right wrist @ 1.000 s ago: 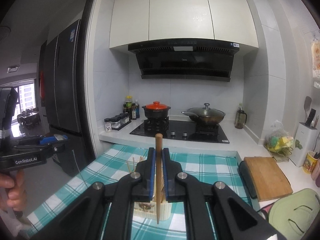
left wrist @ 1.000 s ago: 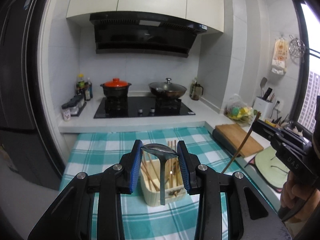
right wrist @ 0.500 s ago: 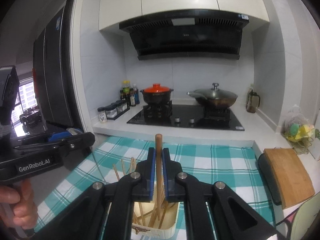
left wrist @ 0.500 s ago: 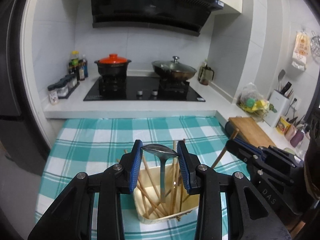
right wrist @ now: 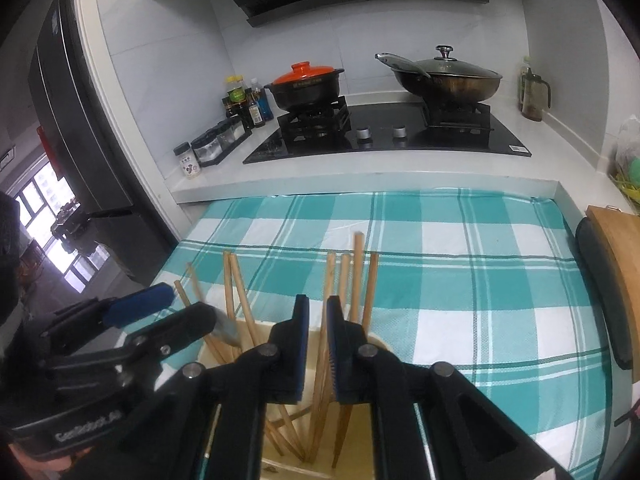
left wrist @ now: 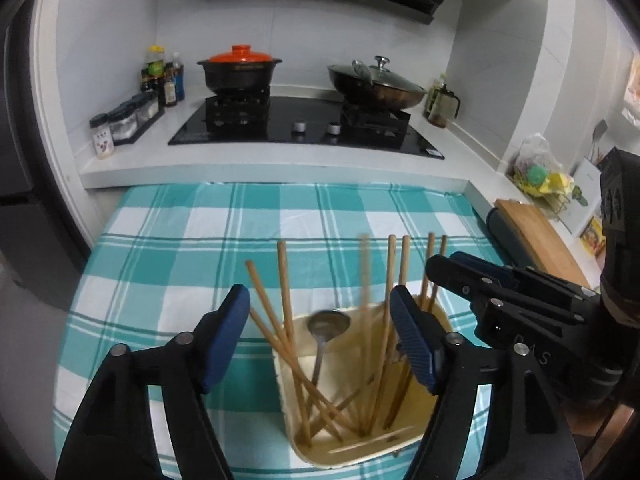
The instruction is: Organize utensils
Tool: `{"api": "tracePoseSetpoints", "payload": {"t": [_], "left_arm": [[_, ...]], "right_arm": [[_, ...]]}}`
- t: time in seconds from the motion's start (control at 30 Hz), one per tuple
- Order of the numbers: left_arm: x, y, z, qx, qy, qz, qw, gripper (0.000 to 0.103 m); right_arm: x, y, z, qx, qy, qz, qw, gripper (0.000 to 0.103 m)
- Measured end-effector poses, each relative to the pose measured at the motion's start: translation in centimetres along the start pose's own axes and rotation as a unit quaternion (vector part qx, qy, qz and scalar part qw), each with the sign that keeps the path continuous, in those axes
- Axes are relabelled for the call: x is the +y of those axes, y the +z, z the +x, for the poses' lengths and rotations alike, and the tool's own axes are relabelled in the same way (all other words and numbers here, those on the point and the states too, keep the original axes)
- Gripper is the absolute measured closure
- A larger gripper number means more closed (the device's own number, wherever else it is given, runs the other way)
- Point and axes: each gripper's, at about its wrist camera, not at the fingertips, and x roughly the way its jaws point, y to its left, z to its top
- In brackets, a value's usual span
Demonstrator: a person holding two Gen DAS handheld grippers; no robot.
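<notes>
Both claws hang right over the cream holder (left wrist: pixel 360 446): left gripper (left wrist: pixel 320 340) spread wide with nothing in it, right gripper (right wrist: pixel 318 344) only a narrow gap apart and empty too. Inside the holder stand the chopsticks (left wrist: pixel 286 300) and a metal ladle (left wrist: pixel 328 324), leaning loosely. Past the holder, the checked cloth (left wrist: pixel 180 248) looks bare, so sorting seems mostly done, maybe finished.

Left tongs (left wrist: pixel 320 336) opened, spoon (left wrist: pixel 326 332) dropped

"GenRobot.AI" — left gripper (right wrist: pixel 168 308) body, "AS" — right gripper (left wrist: pixel 440 268) body
</notes>
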Motion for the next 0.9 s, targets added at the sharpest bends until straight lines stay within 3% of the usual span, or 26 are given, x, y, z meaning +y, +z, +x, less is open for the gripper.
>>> {"api": "tracePoseSetpoints", "payload": {"t": [0.07,0.13,0.2,0.27,0.33,0.43,0.5,0.53,0.57,0.63,0.73,0.8,0.9], "left_arm": [[0.1,-0.2,-1.8,-0.012,0.008,0.016,0.9998,0.023],[-0.2,-0.7,-4.1,-0.032,0.031,0.040,0.9982,0.016],[-0.7,-1.7,-6.9,-0.063,0.057,0.063,0.9943,0.001],[-1.4,-2.9,-9.5,-0.088,0.079,0.083,0.9895,0.001],[-2.0,-4.7,-11.7,-0.096,0.094,0.094,0.9865,0.000],[-2.8,-7.3,-14.5,-0.101,0.129,0.082,0.9830,0.000],[-3.3,-9.5,-16.6,-0.135,0.147,0.066,0.9777,0.000],[-3.4,-10.6,-17.6,-0.148,0.152,0.053,0.9757,0.000],[-3.3,-11.4,-18.3,-0.149,0.155,0.036,0.9761,0.000],[-3.0,-12.2,-19.0,-0.112,0.143,0.005,0.9833,0.000],[-2.6,-13.3,-19.8,-0.054,0.090,-0.007,0.9945,0.000],[-2.4,-14.4,-20.9,-0.053,0.073,-0.018,0.9958,0.000],[-2.6,-15.3,-22.9,-0.062,0.088,-0.028,0.9938,0.000]], "right_arm": [[-0.1,0.4,-0.4,-0.011,-0.004,0.008,1.000,0.063],[-0.4,0.6,-1.7,-0.031,-0.006,0.022,0.999,0.061],[-0.3,0.4,-3.7,-0.048,-0.016,0.025,0.998,0.059],[0.4,-0.4,-6.3,-0.069,-0.030,0.015,0.997,0.048],[1.3,-1.6,-9.2,-0.085,-0.043,0.001,0.995,0.044],[2.6,-3.9,-13.1,-0.093,-0.060,-0.019,0.994,0.036],[3.4,-5.8,-15.6,-0.098,-0.073,-0.027,0.992,0.030],[3.9,-6.9,-16.8,-0.101,-0.079,-0.031,0.991,0.022],[4.3,-7.9,-17.8,-0.102,-0.081,-0.033,0.991,0.016],[5.0,-9.9,-19.6,-0.106,-0.079,-0.034,0.991,0.012],[6.2,-12.7,-21.7,-0.113,-0.083,-0.041,0.989,0.002],[7.1,-14.4,-23.2,-0.124,-0.097,-0.051,0.986,0.002],[8.2,-16.1,-25.6,-0.135,-0.116,-0.056,0.982,0.002]]}}
